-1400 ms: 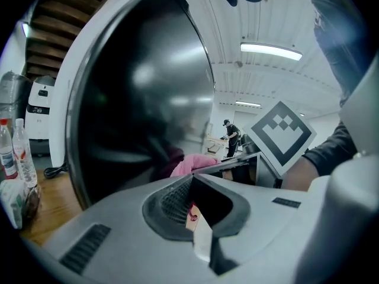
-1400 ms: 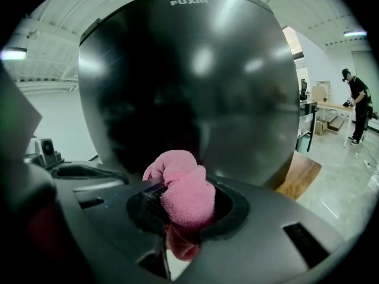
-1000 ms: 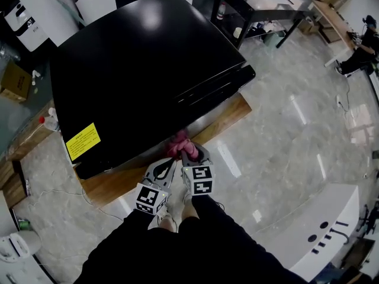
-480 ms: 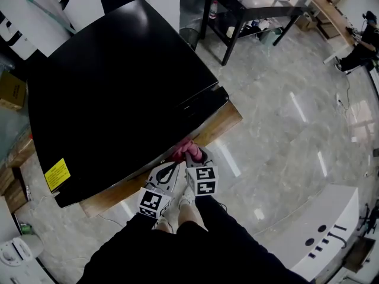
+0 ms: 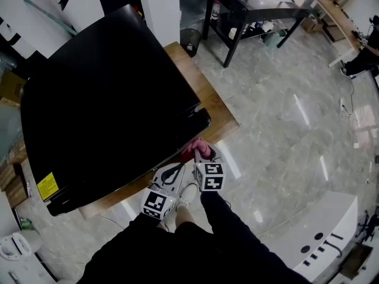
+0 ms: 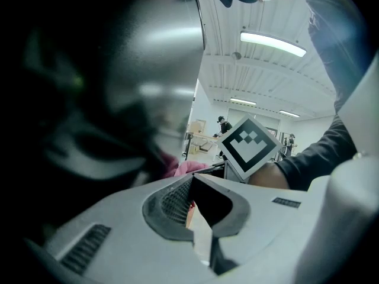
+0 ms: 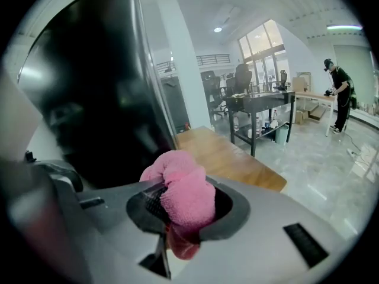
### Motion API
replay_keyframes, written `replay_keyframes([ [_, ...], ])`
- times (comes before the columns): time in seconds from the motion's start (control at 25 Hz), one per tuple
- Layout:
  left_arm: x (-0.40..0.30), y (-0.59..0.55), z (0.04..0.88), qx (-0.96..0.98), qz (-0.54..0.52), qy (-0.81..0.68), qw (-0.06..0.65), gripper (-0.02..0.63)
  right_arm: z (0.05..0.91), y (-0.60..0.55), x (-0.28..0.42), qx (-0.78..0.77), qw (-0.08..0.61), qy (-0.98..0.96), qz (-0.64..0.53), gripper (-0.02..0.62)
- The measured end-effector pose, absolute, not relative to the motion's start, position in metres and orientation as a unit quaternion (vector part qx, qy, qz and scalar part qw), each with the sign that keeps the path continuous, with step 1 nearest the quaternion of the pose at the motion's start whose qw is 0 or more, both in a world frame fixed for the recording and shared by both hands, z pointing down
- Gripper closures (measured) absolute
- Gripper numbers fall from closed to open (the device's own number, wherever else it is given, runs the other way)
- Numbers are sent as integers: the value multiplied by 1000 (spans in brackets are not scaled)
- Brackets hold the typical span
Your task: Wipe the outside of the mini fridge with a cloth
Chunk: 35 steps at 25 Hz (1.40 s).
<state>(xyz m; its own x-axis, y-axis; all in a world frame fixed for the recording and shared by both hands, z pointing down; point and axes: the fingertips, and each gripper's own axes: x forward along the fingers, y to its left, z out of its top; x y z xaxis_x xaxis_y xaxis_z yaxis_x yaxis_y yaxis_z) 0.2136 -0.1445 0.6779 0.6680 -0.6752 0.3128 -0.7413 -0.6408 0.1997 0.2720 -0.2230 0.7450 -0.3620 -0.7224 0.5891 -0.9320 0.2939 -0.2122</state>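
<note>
**Inspector A:** Where is the cloth, and why there?

**Inspector B:** The right gripper (image 5: 199, 153) pinches the bunched pink cloth (image 7: 183, 197) at the low front corner of the mini fridge (image 5: 100, 99), above the wooden platform (image 5: 214, 108). I judge that it is set for wiping that face. Contact is not confirmed.

**Inspector A:** And the other tool?

**Inspector B:** The left gripper (image 5: 173, 171) has its jaws pressed together with nothing between them. It sits just beside the right one, and I judge it idle. Both forearms reach low and forward, close together.

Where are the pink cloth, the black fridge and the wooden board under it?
Pink terry cloth (image 7: 183, 197): right gripper view, bunched middle.
Glossy black mini fridge (image 5: 100, 99): head view, top panel.
Wooden board (image 5: 208, 99): head view, bare right strip.
</note>
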Motion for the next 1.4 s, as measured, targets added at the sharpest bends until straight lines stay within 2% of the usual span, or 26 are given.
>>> replay_keyframes([
  [0.2,224,-138,667,905,105,-384,151,600,738,-230,288,524,197,-789,254,500],
  [0.36,226,-120,629,907,88,-381,156,600,699,-221,305,524,170,-802,229,499],
  [0.68,227,-78,474,928,29,-349,126,600,525,-185,313,491,86,-862,88,499],
  [0.92,200,-67,358,923,-9,-374,91,600,387,-171,293,464,23,-886,2,499],
  [1.16,138,-68,273,902,-26,-429,36,600,291,-154,233,384,31,-918,-93,499],
  [1.4,54,-66,225,871,-22,-490,-1,600,259,-144,144,299,99,-935,-161,497],
])
